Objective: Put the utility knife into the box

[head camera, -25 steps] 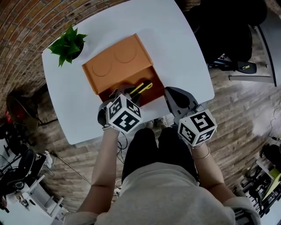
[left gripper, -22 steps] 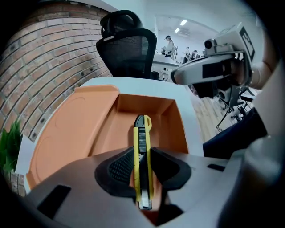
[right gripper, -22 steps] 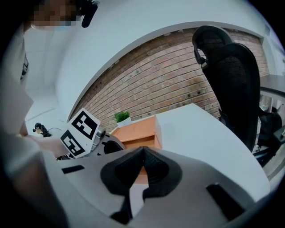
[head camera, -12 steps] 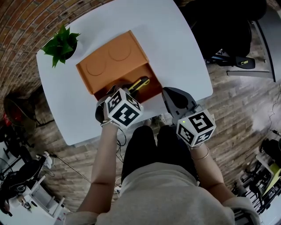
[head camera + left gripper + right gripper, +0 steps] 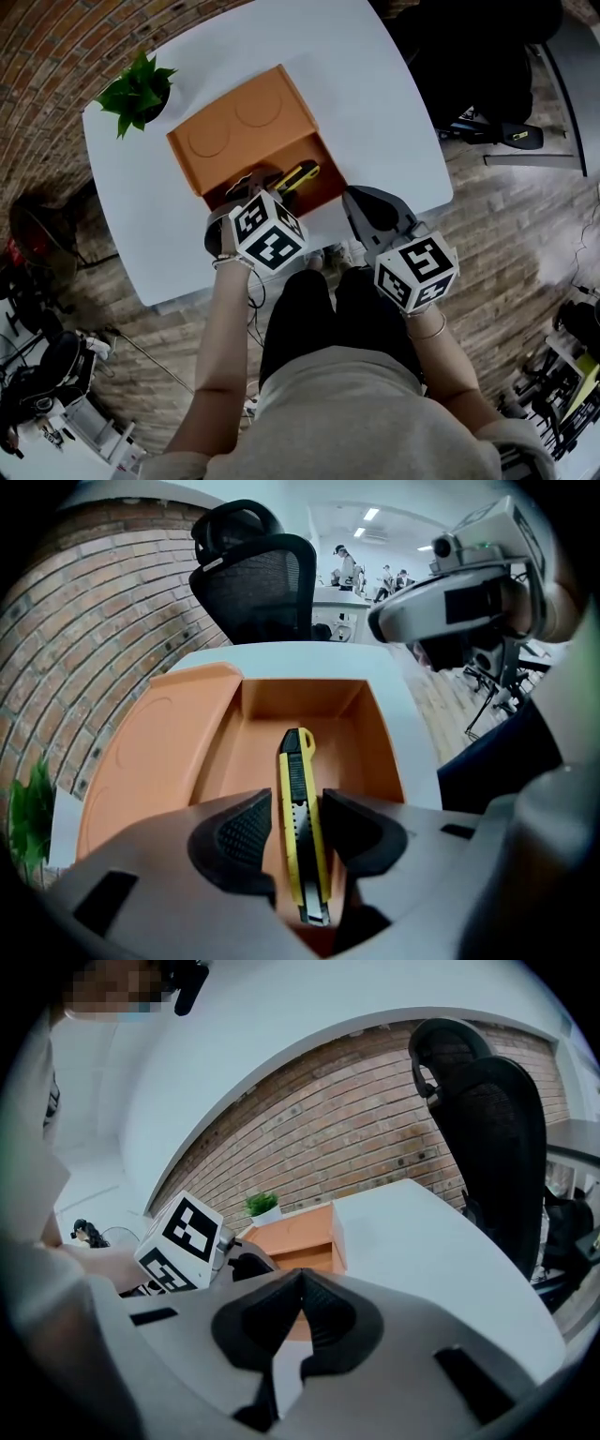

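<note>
Left gripper (image 5: 297, 801) jaws just opened round knife (image 5: 302, 829); head view hides gap.

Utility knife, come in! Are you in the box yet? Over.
Left hand-held gripper: jaws just been opening, utility knife loose between them. Knife inside box. Right hand-held gripper shut, empty. Nothing in the way.

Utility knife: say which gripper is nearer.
Left. The left gripper, jaws just opened, flanks the utility knife in the box; the right gripper sits shut off to the side.

Left claw (image 5: 298, 799), loosened, straddles knife (image 5: 302, 841); right claw (image 5: 300, 1279) closed.
</note>
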